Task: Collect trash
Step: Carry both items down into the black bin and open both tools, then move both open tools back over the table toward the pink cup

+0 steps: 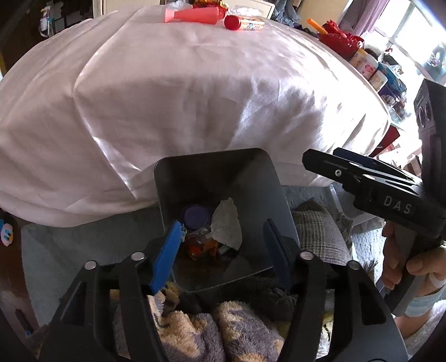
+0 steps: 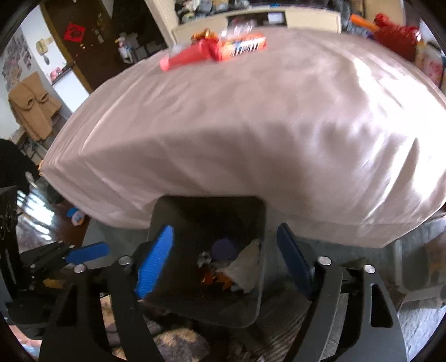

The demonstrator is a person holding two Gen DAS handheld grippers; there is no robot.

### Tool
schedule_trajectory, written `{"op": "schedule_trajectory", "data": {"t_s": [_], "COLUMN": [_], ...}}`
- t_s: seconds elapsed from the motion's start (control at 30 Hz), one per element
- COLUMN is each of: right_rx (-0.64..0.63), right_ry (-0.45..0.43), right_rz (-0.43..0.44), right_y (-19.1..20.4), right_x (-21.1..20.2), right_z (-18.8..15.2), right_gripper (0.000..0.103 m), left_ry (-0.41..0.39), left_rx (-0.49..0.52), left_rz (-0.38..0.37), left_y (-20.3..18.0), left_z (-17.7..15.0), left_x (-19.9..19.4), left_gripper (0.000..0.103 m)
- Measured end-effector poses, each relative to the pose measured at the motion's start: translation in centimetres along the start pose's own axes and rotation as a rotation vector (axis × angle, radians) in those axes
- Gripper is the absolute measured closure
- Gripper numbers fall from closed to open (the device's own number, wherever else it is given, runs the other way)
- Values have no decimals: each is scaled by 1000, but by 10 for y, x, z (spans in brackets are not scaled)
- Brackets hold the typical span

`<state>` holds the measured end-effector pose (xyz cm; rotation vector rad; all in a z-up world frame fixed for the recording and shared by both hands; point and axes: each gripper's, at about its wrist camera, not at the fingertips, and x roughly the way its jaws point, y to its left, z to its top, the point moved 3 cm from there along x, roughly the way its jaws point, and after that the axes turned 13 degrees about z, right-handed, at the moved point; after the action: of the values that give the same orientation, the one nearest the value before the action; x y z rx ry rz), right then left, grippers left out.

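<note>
A dark grey trash bin [image 1: 259, 178] stands on the floor against the white-sheeted bed [image 1: 195, 92]. Inside it lie a crumpled white tissue [image 1: 227, 222], a purple lid [image 1: 196, 216] and an orange wrapper [image 1: 200, 246]. My left gripper [image 1: 223, 242] is open and empty just above the bin's near side. My right gripper [image 2: 225, 259] is open and empty above the bin [image 2: 178, 211]; it shows in the left wrist view [image 1: 320, 160] at the right. On the bed's far side lie a pink tube [image 1: 192, 14], a red-capped tube [image 1: 242, 23] and an orange snack pack [image 2: 242, 46].
Fluffy purple-and-cream blankets [image 1: 223, 328] and a plaid cloth [image 1: 317, 231] lie on the floor around the bin. Red bags and jars [image 1: 359, 53] crowd the bed's right edge. A brown coat [image 2: 30, 108] hangs at the left. The right wrist view is blurred.
</note>
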<state>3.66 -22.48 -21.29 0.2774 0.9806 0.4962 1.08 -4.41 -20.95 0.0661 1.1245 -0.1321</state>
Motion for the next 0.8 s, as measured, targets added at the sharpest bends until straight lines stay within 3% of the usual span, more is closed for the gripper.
{"op": "schedule_trajectory", "data": {"t_s": [0.13,0.23,0.53,0.8], "right_rx": [0,-35,-90,-122], "right_ry": [-32,-61,-159,-161], "right_rz": [4,-12,-31,-66], "right_y": [-1,3,8,6], "right_x": [-14,-26,-59,-46], "right_z": [9,20,63,97], "right_gripper": [8,5,4,4], "left_ry": [-39,-86,-202,-219], "left_rx": [-20,-26,-34,-13], "left_rz": [-5,8,112,122], "left_y": [7,15,51,67], "left_z": [10,22,72,111], "left_x": [-16,-33,-67,-60], "left_gripper": [18,9,8,8]}}
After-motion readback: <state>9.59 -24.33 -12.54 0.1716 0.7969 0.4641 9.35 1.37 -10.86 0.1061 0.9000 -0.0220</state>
